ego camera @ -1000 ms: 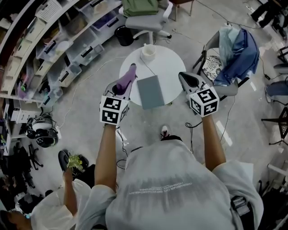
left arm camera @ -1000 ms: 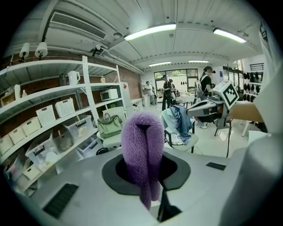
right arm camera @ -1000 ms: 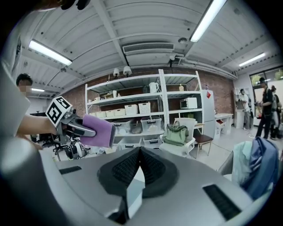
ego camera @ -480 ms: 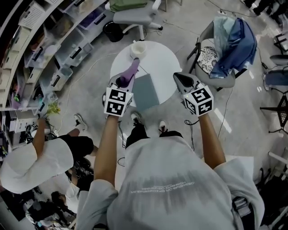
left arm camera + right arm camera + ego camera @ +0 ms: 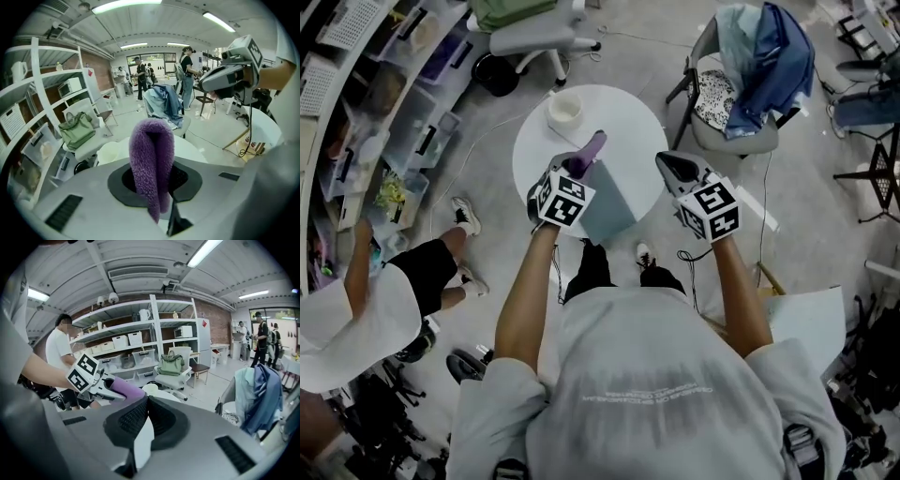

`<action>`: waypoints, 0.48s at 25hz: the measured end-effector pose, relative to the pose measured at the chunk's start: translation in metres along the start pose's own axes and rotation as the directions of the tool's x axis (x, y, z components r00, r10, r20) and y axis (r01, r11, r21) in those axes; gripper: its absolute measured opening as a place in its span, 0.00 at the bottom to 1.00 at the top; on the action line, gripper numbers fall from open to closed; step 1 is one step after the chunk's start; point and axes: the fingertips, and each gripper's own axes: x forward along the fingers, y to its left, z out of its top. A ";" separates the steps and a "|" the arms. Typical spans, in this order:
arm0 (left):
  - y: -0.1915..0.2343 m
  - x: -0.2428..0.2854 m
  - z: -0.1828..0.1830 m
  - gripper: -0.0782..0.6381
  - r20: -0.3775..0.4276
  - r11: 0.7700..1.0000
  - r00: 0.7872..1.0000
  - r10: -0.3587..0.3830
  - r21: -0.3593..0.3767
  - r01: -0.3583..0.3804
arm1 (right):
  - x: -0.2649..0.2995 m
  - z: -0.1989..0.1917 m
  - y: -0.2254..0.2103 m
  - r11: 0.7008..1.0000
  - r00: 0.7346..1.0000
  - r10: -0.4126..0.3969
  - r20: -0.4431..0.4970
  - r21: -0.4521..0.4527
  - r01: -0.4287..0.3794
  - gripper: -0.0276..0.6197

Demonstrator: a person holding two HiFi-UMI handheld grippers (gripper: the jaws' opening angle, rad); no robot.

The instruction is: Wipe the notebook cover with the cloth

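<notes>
Left jaws: the left gripper [image 5: 574, 169] is clenched on a cloth [image 5: 152, 154], which is folded over the jaw tips in a hoop.
Right jaws: the right gripper [image 5: 146, 400] has its pads pressed together with nothing between them.
Cloth: purple and fluffy; its end pokes out past the jaws over the table [image 5: 633, 117].
Notebook: a plain grey-blue cover, lying flat on the near side of the round white table [image 5: 614, 204], between the two grippers. Its left edge is hidden under the left gripper.
Contact: the cloth looks to be above the notebook's far corner, though the head view is too steep to tell whether they touch.
Cup: white, on the table's far side [image 5: 565, 110]; its inside appears empty.
Bins: clear ones on the shelves [image 5: 422, 56]; their contents are too small to make out.
</notes>
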 end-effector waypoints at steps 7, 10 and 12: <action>0.004 0.073 -0.028 0.20 -0.093 0.984 0.989 -0.118 0.122 0.129 | 0.019 -0.023 -0.022 0.986 0.992 -0.104 -0.070 0.119 0.112 0.04; -0.003 0.093 -0.040 0.20 -0.130 0.969 0.978 -0.162 0.168 0.182 | 0.022 -0.036 -0.026 0.978 0.984 -0.141 -0.113 0.136 0.156 0.04; -0.008 0.103 -0.049 0.20 -0.150 0.960 0.970 -0.189 0.180 0.215 | 0.023 -0.044 -0.027 0.966 0.979 -0.157 -0.131 0.184 0.179 0.04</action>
